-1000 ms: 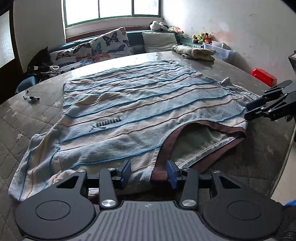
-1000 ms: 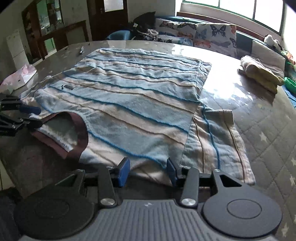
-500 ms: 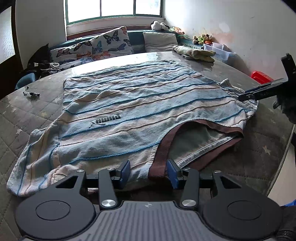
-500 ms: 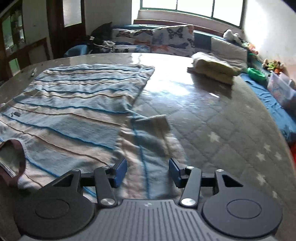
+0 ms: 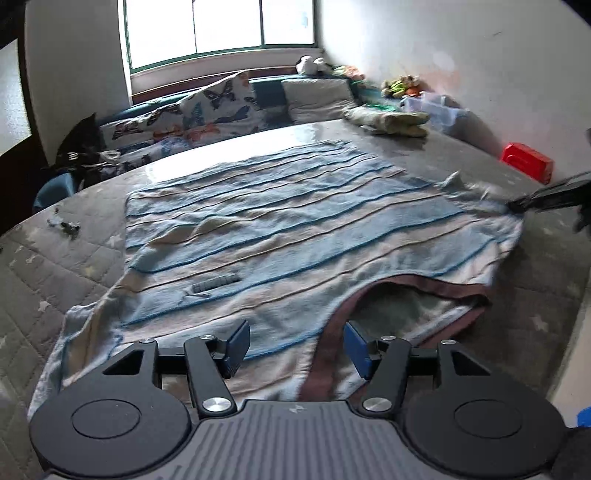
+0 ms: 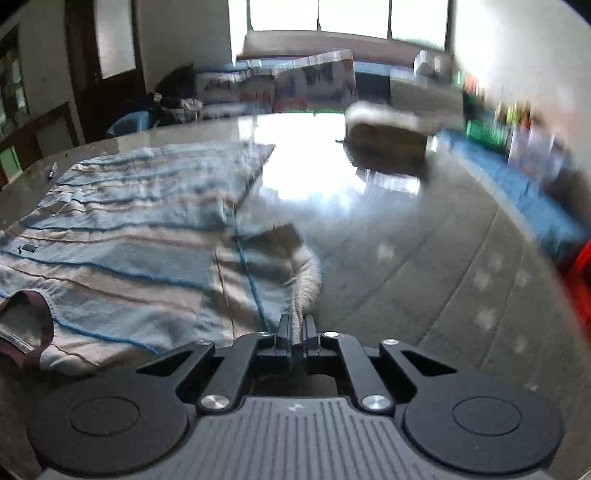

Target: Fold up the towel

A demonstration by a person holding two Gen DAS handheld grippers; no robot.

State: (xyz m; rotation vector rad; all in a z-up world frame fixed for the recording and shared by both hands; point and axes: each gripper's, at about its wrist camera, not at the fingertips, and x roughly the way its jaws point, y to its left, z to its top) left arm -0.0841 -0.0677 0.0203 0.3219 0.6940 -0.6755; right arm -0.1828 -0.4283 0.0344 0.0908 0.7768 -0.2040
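Blue-and-beige striped terry, the towel point(image 5: 288, 236) lies spread over the grey quilted table point(image 5: 48, 280), its brown-trimmed near edge turned back so the pale underside shows just ahead of the left gripper point(image 5: 295, 345). That gripper hovers over the near hem with its blue-padded jaws wide apart, the brown trim running between them and nothing held. The right gripper point(image 6: 294, 330) sits at the towel's right corner, its jaws closed on a pinch of the pale edge, which rises in a ridge from the cloth to the fingertips; in the left view the same gripper point(image 5: 546, 195) shows as a dark wedge meeting the towel's far right corner. A small dark label point(image 5: 216, 284) is stitched on the towel left of the turned-back flap. Beyond the towel's far right corner a folded cloth point(image 5: 388, 120) rests on the table, and a red box point(image 5: 526, 162) lies off to the right of it. Past the towel's far edge, butterfly-print cushions point(image 5: 207, 110) line a bench under the window point(image 5: 221, 29). The right view is blurred.
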